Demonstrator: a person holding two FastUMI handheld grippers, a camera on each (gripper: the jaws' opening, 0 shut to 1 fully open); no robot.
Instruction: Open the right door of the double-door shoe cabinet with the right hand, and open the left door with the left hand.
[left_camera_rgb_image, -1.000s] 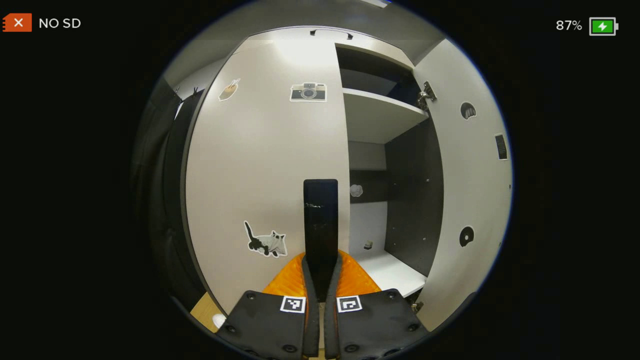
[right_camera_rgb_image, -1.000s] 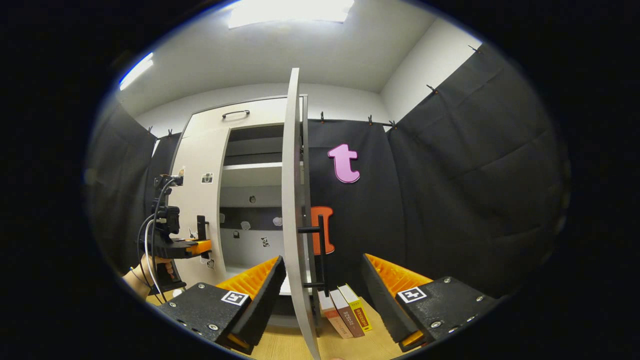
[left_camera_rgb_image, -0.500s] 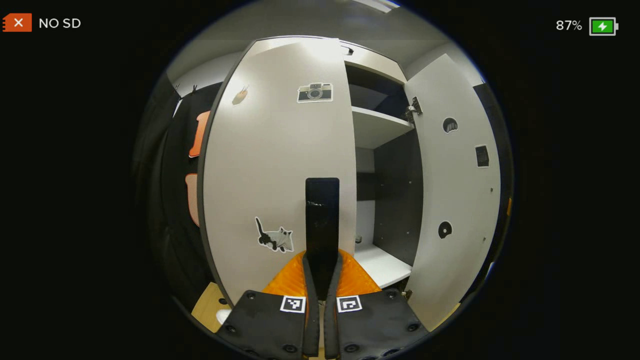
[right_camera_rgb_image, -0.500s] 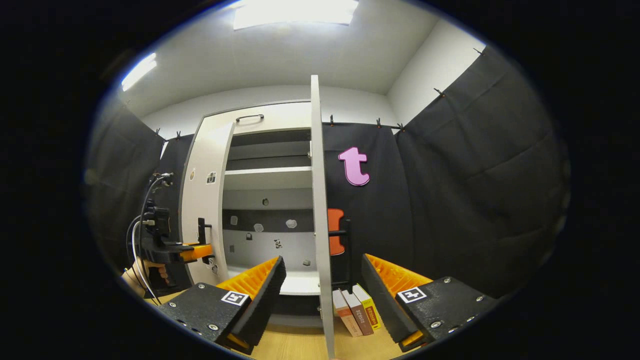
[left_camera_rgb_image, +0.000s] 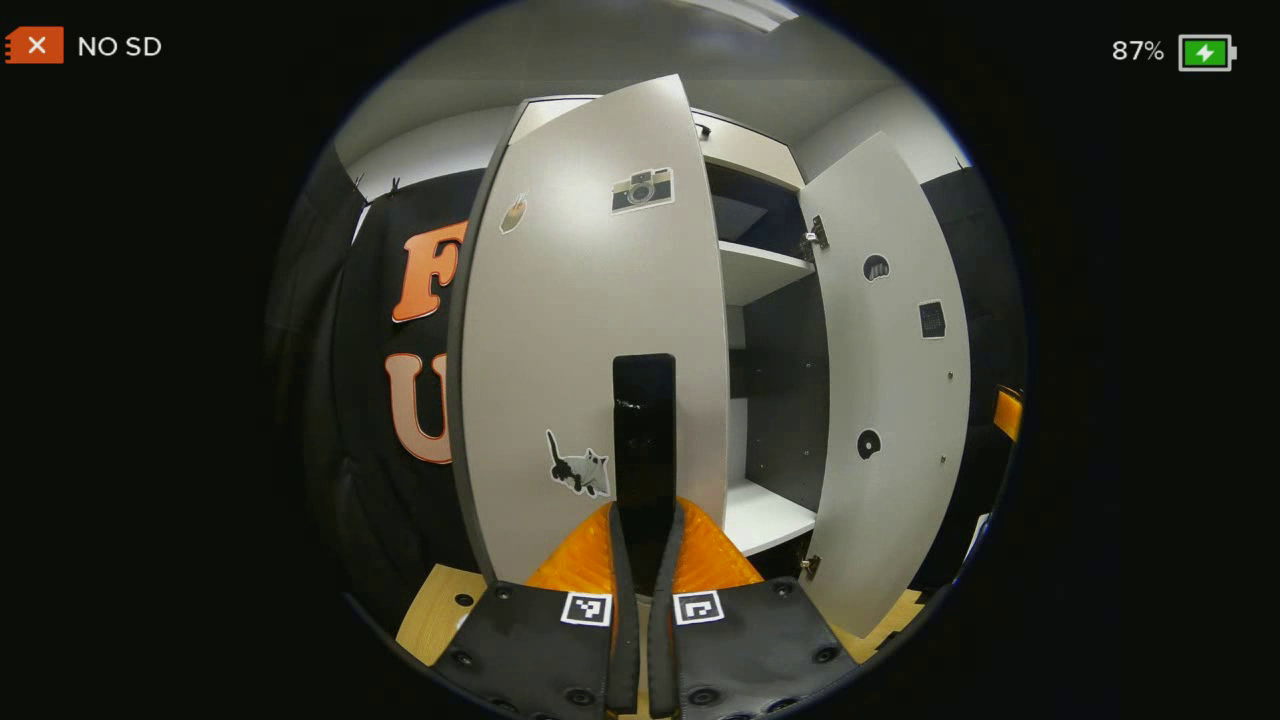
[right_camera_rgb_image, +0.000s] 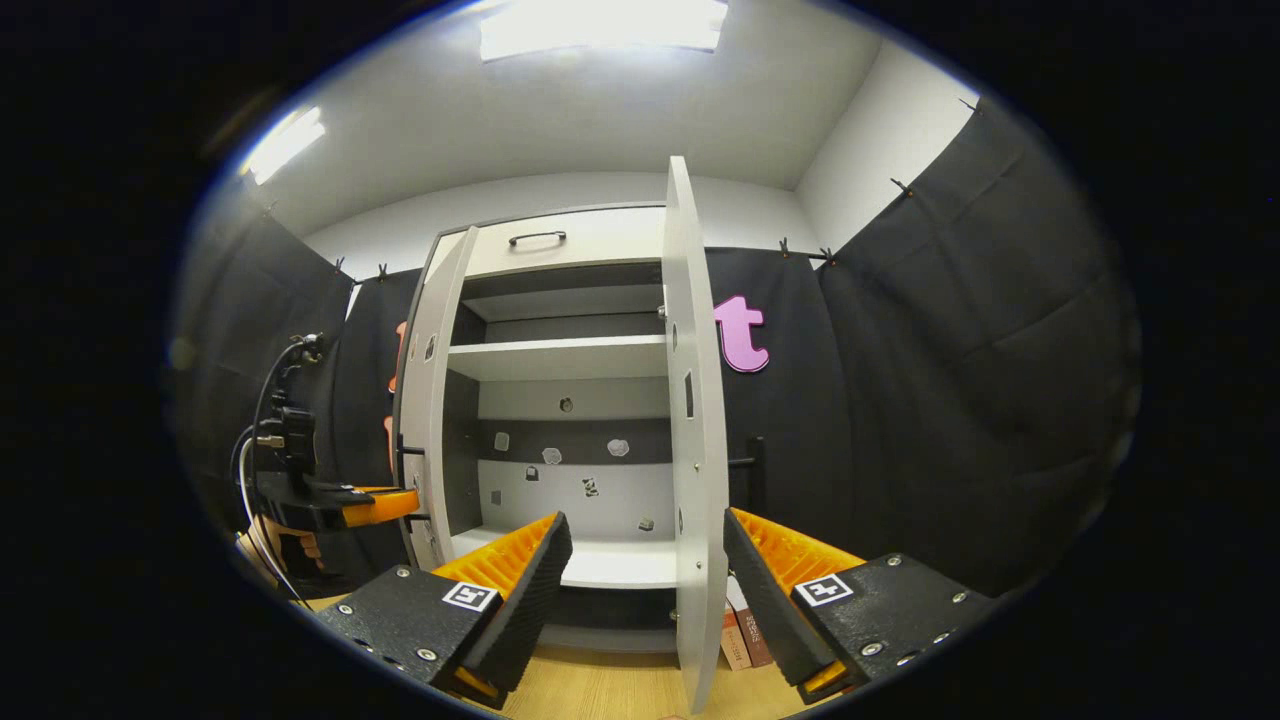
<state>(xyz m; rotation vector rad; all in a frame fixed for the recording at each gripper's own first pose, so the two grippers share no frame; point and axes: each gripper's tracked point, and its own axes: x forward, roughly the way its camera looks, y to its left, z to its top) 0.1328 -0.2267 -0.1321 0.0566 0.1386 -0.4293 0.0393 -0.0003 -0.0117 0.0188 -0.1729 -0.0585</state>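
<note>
The shoe cabinet (right_camera_rgb_image: 560, 345) stands with both white doors swung out. In the left gripper view, my left gripper (left_camera_rgb_image: 645, 520) is shut on the black vertical handle (left_camera_rgb_image: 643, 440) of the left door (left_camera_rgb_image: 590, 330), which carries camera and cat stickers. The right door (left_camera_rgb_image: 890, 400) stands wide to the right of it. In the right gripper view, my right gripper (right_camera_rgb_image: 645, 590) is open, and the right door (right_camera_rgb_image: 695, 450) shows edge-on between its spread fingers, which do not touch it. Its black handle (right_camera_rgb_image: 755, 465) sticks out behind. The left gripper (right_camera_rgb_image: 370, 505) shows far left at the left door (right_camera_rgb_image: 430, 400).
Inside the cabinet are white shelves (right_camera_rgb_image: 560, 355) and a dark back panel with small stickers. A drawer with a black handle (right_camera_rgb_image: 537, 238) tops the cabinet. Books (right_camera_rgb_image: 745, 630) lean on the wooden floor behind the right door. A hand (right_camera_rgb_image: 280, 540) holds the left gripper.
The left door has swung further out with my left gripper on its handle. In the right gripper view the right door now shows its inner face, standing wider.
</note>
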